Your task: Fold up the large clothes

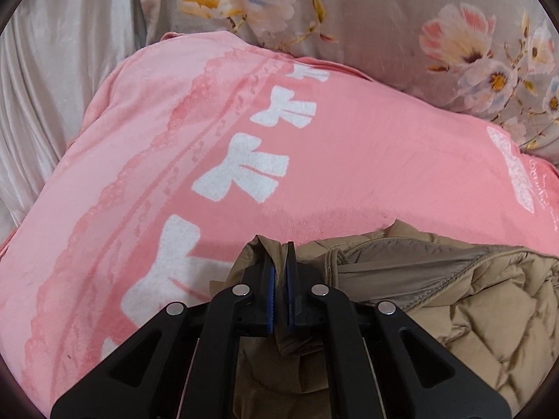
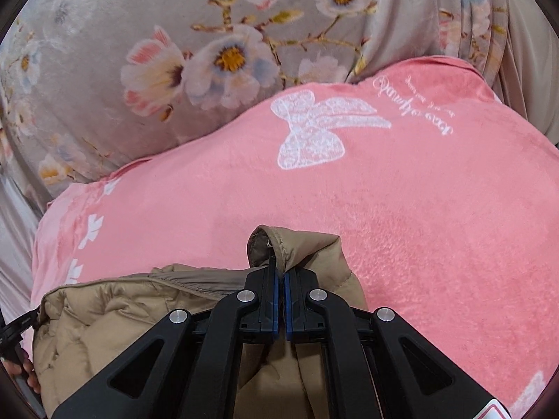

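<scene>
A tan quilted puffer jacket [image 1: 454, 286] lies on a pink blanket with white bows. My left gripper [image 1: 279, 262] is shut on a fold of the jacket's edge, with fabric pinched between its blue pads. The jacket stretches off to the right of it. In the right wrist view the same jacket [image 2: 104, 307] spreads to the left, and my right gripper [image 2: 281, 276] is shut on another bunched edge of it, which sticks up past the fingertips. Both grippers hold the jacket just above the blanket.
The pink blanket [image 1: 349, 146] covers the bed and also shows in the right wrist view [image 2: 419, 209]. A grey floral quilt [image 2: 139, 52] lies bunched behind it. Pale satin fabric [image 1: 52, 70] is at the far left. The other gripper's handle and fingers [image 2: 17, 356] show at the left edge.
</scene>
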{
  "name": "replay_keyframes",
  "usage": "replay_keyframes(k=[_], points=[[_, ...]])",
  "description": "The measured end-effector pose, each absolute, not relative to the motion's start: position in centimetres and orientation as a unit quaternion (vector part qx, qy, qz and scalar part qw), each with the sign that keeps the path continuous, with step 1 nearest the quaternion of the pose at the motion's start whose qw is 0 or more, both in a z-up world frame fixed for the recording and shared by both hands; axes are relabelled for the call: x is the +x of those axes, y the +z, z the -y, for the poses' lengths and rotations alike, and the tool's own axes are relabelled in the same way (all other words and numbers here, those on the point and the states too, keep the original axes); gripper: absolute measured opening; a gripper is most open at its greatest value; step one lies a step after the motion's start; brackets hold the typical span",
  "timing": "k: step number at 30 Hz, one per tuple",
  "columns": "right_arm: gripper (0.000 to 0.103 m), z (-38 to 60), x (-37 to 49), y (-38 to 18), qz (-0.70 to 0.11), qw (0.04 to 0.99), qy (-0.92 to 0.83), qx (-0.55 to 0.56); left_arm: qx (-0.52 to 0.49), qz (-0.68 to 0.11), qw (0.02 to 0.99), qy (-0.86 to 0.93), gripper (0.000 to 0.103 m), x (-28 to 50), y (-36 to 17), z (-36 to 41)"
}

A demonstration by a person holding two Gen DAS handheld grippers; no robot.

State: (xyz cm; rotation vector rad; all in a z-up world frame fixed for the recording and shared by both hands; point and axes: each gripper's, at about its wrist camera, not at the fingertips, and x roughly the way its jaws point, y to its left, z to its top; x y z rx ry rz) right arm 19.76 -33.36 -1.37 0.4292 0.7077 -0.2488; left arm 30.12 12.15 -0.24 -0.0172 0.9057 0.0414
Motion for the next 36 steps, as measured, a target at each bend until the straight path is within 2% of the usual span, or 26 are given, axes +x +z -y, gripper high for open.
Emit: replay_keyframes(k=[11, 21, 31, 34, 36], points=[[0.002, 33.0, 21.5, -5.5, -0.379, 0.894, -0.116, 0.207, -0.006, -0.450, 0.893, 0.017, 0.007, 31.3, -3.7, -11.5], [0.002, 32.1, 22.3, -6.4, -0.401, 0.890, -0.127, 0.177, -0.012, -0.442, 0.897, 0.016, 0.007, 31.4, -4.7, -11.4], [0.003, 32.5, 22.2, -6.7, -0.395, 0.889, -0.119, 0.198, -0.053, -0.430, 0.901, -0.001, 0.007, 31.2, -5.0, -12.4], [0.007, 33.8, 21.4, -6.3, -0.383, 0.888, -0.096, 0.236, -0.096, -0.429, 0.898, -0.020, 0.010, 31.0, -4.7, -13.8], [0.020, 35.2, 20.0, -5.1, -0.366, 0.887, -0.088, 0.268, -0.116, -0.432, 0.894, -0.023, 0.017, 30.6, -3.9, -14.9]])
